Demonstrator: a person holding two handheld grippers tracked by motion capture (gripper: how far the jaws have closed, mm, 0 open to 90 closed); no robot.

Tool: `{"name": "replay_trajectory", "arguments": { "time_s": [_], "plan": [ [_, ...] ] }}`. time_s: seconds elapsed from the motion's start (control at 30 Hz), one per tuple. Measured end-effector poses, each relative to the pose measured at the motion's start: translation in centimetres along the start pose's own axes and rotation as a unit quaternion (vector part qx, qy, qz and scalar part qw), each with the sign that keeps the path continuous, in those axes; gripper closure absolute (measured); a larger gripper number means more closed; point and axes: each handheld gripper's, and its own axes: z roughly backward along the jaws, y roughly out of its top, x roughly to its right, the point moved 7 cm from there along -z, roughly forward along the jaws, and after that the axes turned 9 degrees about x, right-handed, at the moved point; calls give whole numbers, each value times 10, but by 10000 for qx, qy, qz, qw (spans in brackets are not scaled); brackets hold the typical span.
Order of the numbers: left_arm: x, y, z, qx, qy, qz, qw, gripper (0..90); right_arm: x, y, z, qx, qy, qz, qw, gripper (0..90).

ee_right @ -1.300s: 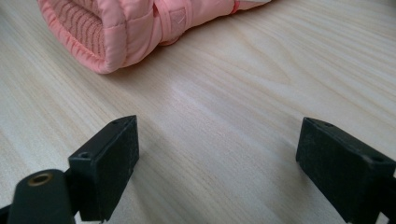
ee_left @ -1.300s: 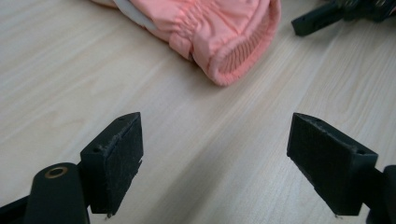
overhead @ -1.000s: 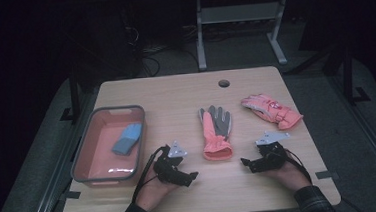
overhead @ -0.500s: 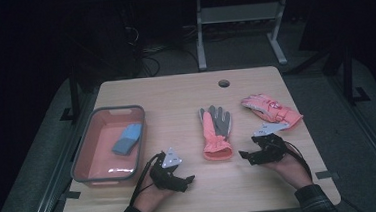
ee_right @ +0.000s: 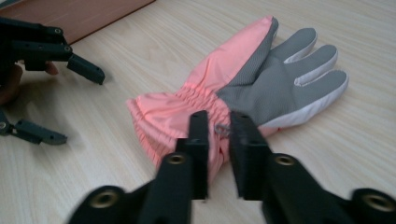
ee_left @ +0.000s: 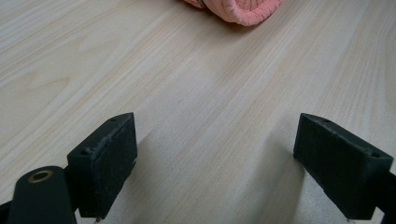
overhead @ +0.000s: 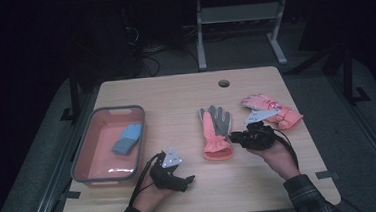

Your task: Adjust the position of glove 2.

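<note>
A pink glove with a grey palm (overhead: 215, 129) lies flat near the table's middle, cuff toward me. My right gripper (overhead: 238, 137) sits at the right edge of its wrist. In the right gripper view the jaws stand nearly together, pinching the gathered wrist fabric of the glove (ee_right: 247, 84), right gripper (ee_right: 218, 140). My left gripper (overhead: 183, 179) rests open on bare wood to the left of the cuff, with nothing between its jaws, left gripper (ee_left: 215, 172). The glove's cuff (ee_left: 238, 9) lies well ahead of it. The left gripper (ee_right: 70, 102) is also in the right gripper view.
A second pink glove (overhead: 274, 112) lies just behind the right gripper. At the left of the table stands a pink tray with a grey rim (overhead: 80, 166) that holds a blue cloth item (overhead: 127, 139). A round hole (overhead: 223, 83) is near the far edge.
My right gripper has moved left and forward from the bare table to the glove's wrist. The left gripper has drifted slightly toward me and to the right.
</note>
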Motion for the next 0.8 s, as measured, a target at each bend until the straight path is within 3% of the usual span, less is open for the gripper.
{"name": "replay_trajectory", "arguments": {
  "time_s": [0.07, 0.2, 0.27, 0.3, 0.53, 0.7, 0.8],
  "plan": [
    [0, 0, 0, -6, -7, -12, 10000, 127, 0, 5, -5, 28, 99, -22, 9999, 899],
    [-1, 1, 0, -42, -14, -85, 10000, 127, -7, 7, -15, -113, 226, 40, 9997, 900],
    [0, 0, 0, -37, -38, -88, 9999, 127, -8, 7, -18, -159, 237, 97, 9995, 900],
    [0, 1, -1, -41, -34, -98, 9999, 127, -10, 8, -28, -223, 223, 172, 9994, 900],
    [-1, 1, -1, -61, -30, -121, 9999, 127, -15, 8, -44, -387, 258, 198, 9987, 900],
    [-1, 1, -1, -36, -63, -97, 9999, 127, -18, 3, -66, -539, 277, 246, 9979, 900],
    [-1, 1, -2, -35, -68, -106, 9999, 127, -20, 1, -67, -624, 315, 298, 9971, 900]
  ]
}}
